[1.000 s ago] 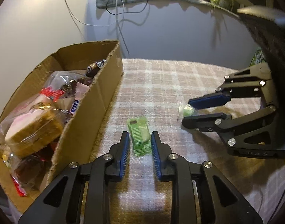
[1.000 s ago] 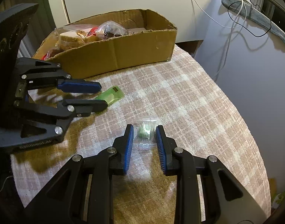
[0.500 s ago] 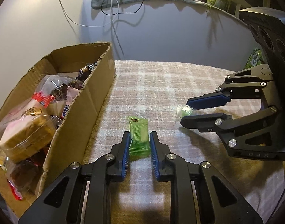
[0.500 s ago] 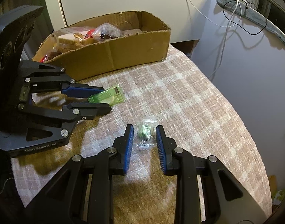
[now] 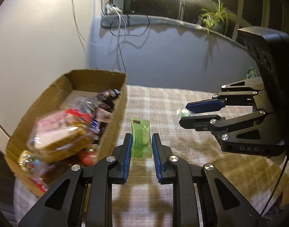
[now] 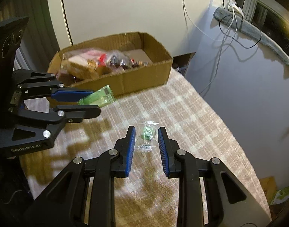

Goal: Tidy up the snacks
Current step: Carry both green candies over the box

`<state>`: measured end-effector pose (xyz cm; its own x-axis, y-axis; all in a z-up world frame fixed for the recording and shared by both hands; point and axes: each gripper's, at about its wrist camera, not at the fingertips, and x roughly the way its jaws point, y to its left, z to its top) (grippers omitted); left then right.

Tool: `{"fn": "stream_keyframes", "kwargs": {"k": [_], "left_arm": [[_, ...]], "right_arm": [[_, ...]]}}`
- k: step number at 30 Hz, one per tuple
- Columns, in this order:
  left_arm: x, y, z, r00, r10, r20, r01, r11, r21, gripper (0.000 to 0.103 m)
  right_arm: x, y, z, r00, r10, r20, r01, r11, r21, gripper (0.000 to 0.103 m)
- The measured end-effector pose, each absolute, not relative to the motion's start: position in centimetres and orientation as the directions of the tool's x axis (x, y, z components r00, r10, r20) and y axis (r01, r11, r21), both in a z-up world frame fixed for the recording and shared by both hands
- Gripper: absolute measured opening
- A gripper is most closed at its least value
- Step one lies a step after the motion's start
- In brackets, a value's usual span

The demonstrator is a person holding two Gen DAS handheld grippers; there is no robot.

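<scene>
Your left gripper has its blue-padded jaws drawn in close on a bright green, flat, crimp-ended plastic snack packet, and the packet stands lengthwise between the pads, its printed top end sticking out toward 12 o'clock in the left wrist view. From the right wrist view you see the same left gripper at 9 o'clock with that green packet jutting from its tips, clear of the cloth below. Your right gripper is likewise nearly closed, its pads pressing the sides of a small clear-wrapped sweet with a green centre — the wrapper's crinkled edges spread out past both pads. In the left wrist view that right gripper sits at 3 o'clock, and the clear-wrapped sweet shows as a pale green lump pinched at its very tips. Both snacks look held above the beige and white checked tablecloth, whose weave is smeared by motion blur. An open brown cardboard box stands on the cloth at 9 o'clock from your left gripper, and at 11 o'clock from your right one. It is already well filled — a clear-wrapped sandwich-like slab, dark wrapped bars and red-labelled packets lie heaped inside, though blur hides their print. Behind the table a grey ledge carries white and black cables and a potted spider plant.
</scene>
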<state>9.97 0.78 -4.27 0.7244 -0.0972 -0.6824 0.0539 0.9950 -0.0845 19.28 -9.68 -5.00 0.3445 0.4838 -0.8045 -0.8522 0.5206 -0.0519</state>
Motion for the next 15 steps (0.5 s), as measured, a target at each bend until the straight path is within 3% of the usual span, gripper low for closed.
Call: {"fn": "stream_keyframes", "kwargs": {"k": [15], "left_arm": [[8.4, 8.0, -0.8, 0.796, -0.042, -0.604, -0.025, 0.994, -0.103, 0.020]], "right_arm": [[20.4, -4.2, 0.0, 0.387, 0.536, -0.750, -0.833, 0.553, -0.035, 0.026]]}}
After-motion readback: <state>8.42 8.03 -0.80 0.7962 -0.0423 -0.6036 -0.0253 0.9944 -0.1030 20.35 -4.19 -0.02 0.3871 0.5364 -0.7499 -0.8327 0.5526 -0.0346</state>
